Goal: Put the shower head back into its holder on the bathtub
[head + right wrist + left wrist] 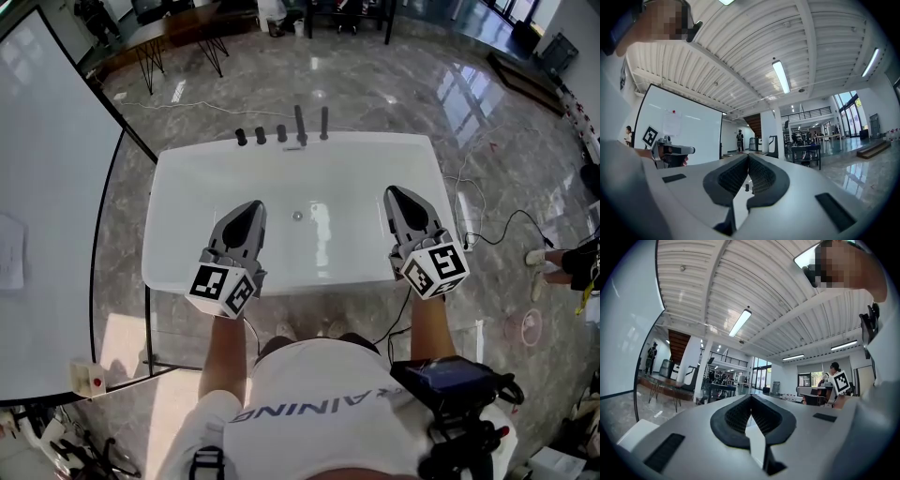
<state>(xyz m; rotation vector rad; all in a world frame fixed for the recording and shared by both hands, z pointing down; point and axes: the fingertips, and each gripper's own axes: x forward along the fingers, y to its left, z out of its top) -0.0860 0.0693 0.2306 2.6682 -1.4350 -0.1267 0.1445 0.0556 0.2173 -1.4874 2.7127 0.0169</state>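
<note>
Grey marble flooring (394, 84) is shining all round a white bathtub (187, 169), and a large white board (47, 187) is standing at the far left. The person is standing at the near rim of the tub, reaching both forearms forward over it at about the same height.

The left forearm (223, 352) is stretching straight ahead, and the left gripper (251, 208) is pointing level across the tub toward its far rim, with its marker cube (223, 289) sitting nearest the person. In the left gripper view its jaws are pressing together at the tips (751, 399), and nothing is sitting between the dark ribbed pads (736, 416).

A small round drain (297, 216) is showing on the tub floor between the two grippers. Along the far rim a row of dark fittings (281, 134) is standing upright: three short knobs on the left and two taller posts (300, 125) on the right. The shower head is probably among these, well apart from both grippers, but the head view is too small to tell which piece it is.

The right forearm (431, 323) is reaching forward in the same way, and the right gripper (394, 195) is also pointing level toward the far rim, angling slightly inward. Its jaws are likewise closing tip to tip (748, 157) with nothing gripped; through the narrow slit below them two of the dark fittings are only just showing.
</note>
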